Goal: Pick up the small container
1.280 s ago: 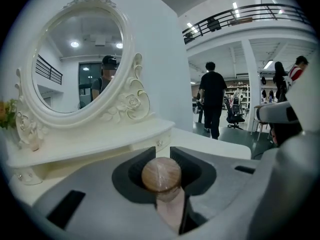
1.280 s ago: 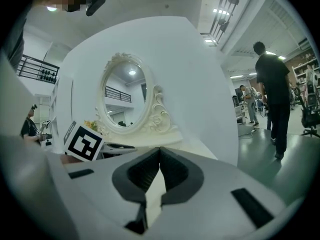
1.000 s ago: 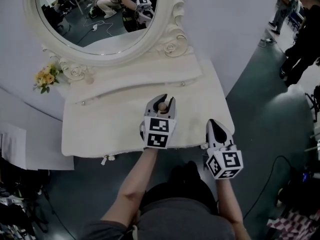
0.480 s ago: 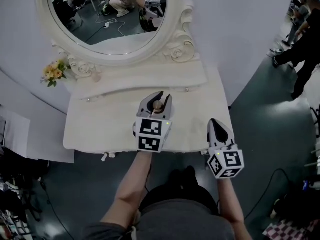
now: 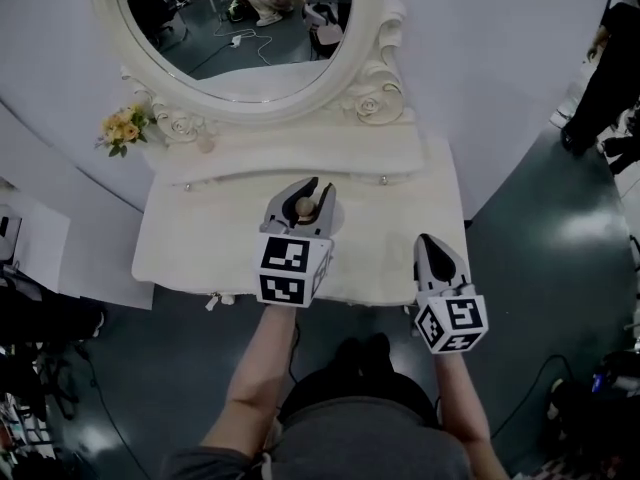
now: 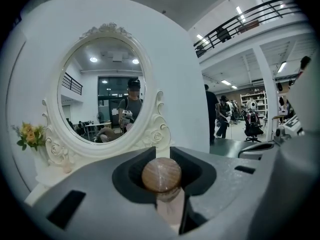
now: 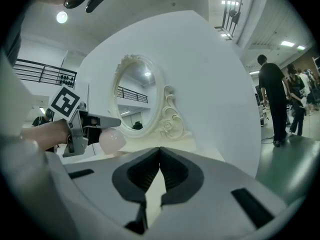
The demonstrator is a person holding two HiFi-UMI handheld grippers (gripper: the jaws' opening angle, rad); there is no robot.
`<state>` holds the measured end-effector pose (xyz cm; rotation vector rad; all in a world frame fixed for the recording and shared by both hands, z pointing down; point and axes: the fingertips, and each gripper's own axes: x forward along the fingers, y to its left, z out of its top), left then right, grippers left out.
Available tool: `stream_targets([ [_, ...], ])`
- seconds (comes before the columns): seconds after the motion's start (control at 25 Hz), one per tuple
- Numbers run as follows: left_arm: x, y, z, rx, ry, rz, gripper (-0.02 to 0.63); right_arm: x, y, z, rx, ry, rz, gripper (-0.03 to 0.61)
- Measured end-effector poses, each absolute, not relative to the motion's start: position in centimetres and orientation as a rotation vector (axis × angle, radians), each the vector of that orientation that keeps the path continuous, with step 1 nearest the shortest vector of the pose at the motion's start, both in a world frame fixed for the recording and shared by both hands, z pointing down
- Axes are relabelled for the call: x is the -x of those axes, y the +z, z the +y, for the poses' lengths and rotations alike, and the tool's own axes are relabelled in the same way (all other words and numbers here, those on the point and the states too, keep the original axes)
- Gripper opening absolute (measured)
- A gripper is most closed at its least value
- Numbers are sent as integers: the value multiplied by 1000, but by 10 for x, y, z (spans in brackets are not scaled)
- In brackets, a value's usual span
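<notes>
Two jaws of the left gripper (image 5: 318, 190) pinch the small container (image 7: 111, 140) just under its round wooden cap (image 6: 161, 174), above the white dressing table (image 5: 200, 243). The right gripper (image 5: 430, 242), jaws pressed together and empty, hangs by the table's front edge.

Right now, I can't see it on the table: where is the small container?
Head view, left of centre: the small container is clamped in the left claw over the white dressing table, in front of the oval mirror.
</notes>
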<state>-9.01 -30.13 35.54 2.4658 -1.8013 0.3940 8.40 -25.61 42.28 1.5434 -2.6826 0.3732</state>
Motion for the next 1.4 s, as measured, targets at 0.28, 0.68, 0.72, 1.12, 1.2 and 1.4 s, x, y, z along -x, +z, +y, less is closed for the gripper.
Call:
stream_targets([
  [0.28,103,351,-293,-2417,426,-1876,91,-71,421,-262,-1448,345,-2718,3],
  [0.68,120,345,-287,-2364,424,-1945,89,-56,418,-268,-1352,259,-2736,2],
  [0.72,121,345,-287,-2359,423,-1950,91,-55,418,-269,-1347,256,-2737,2],
  [1.12,121,346,-287,-2339,447,-1977,90,-57,417,-272,-1324,252,-2753,2],
  [1.2,121,346,-287,-2335,449,-1983,89,-58,417,-274,-1320,250,-2756,2],
  [1.4,121,345,-287,-2320,450,-2004,89,-61,417,-276,-1305,248,-2765,2],
])
